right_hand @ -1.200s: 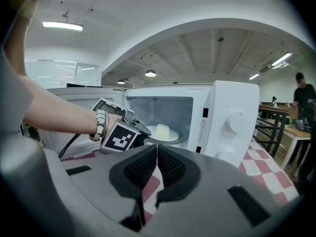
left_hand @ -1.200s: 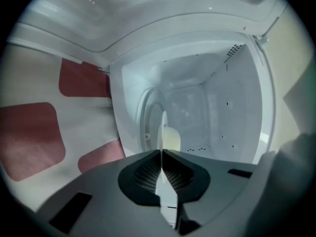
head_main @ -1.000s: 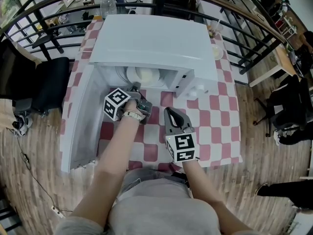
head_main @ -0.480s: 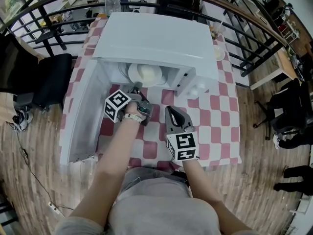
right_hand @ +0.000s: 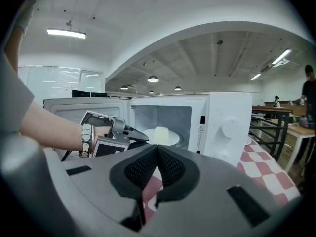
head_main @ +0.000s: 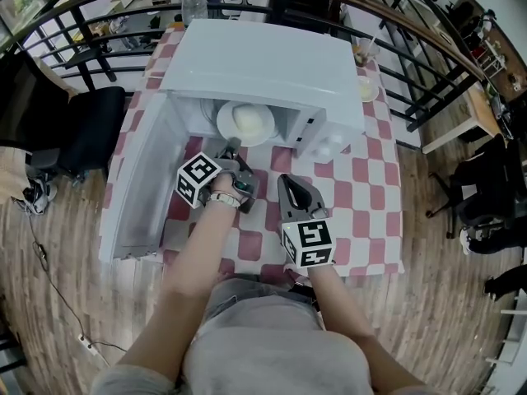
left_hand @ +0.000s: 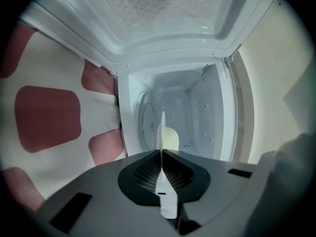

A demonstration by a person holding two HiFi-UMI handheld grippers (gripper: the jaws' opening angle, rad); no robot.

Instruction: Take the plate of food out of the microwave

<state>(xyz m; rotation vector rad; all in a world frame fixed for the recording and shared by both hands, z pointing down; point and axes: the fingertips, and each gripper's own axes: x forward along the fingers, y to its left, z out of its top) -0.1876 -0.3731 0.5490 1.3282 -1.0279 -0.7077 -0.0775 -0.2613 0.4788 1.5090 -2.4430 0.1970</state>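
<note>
The white microwave (head_main: 263,64) stands on the checked table with its door (head_main: 140,188) swung open to the left. A white plate (head_main: 245,122) with a pale mound of food (head_main: 250,118) lies at the oven's mouth. My left gripper (head_main: 232,146) is shut on the plate's near rim. In the left gripper view the plate (left_hand: 162,127) shows edge-on between the closed jaws of the left gripper (left_hand: 162,149), the food (left_hand: 171,138) just behind. My right gripper (head_main: 290,188) hovers over the table to the right of the left one, shut and empty. The right gripper view shows the plate (right_hand: 170,139) and the left gripper (right_hand: 140,136).
The red-and-white checked cloth (head_main: 362,179) covers the table. The microwave's control dial (right_hand: 230,127) faces me at the right. A small dish (head_main: 366,89) sits beside the oven, a water bottle (head_main: 191,2) behind it. A black chair (head_main: 90,130) stands left, and a railing (head_main: 412,64) curves behind.
My left gripper has drawn back a little toward me with the plate, so more of the plate shows at the oven's mouth. The right gripper has stayed put.
</note>
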